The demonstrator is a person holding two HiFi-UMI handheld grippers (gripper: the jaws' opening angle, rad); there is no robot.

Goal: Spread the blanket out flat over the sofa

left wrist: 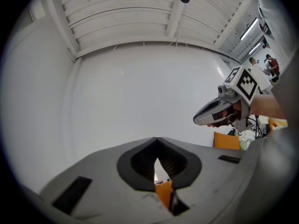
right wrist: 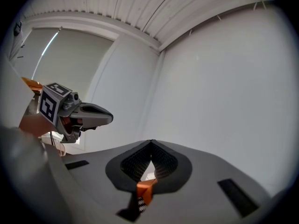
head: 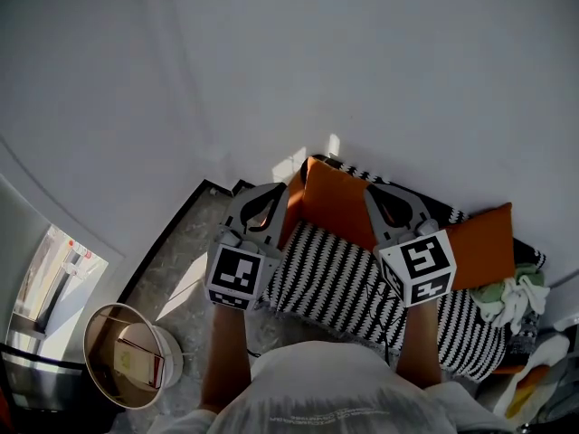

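Standing close over the work, with a round white tub (head: 131,355) sitting on the speckled grey floor (head: 176,260) down at the left side, the person is holding the left gripper (head: 265,197) and the right gripper (head: 387,197) out in front of the chest, both pointing roughly level toward the wall. Each is pinching the upper edge of the orange and black-and-white striped fabric blanket (head: 335,274). Both pairs of jaws are clenching on cloth: in the left gripper view a sliver of orange fabric is sitting trapped at the base of the closed jaws, and in the right gripper view an orange fold with a bit of stripe is wedged the same way. The grippers are standing apart with the blanket's edge stretching between them. I judge that this is the point of the hold, since gripping at two separated places lets the cloth hang open as a sheet instead of bunching, so it can be laid down flat. Below the held edge the striped side is draping over the sofa, which is lying mostly hidden beneath it. The cloth there is looking rumpled and folded toward the right, so the spreading seems only partly done. At that far right end a pale green and white bundle of cloth (head: 511,297) is lying against the blanket. Beyond everything a plain white wall (head: 271,61) is rising.
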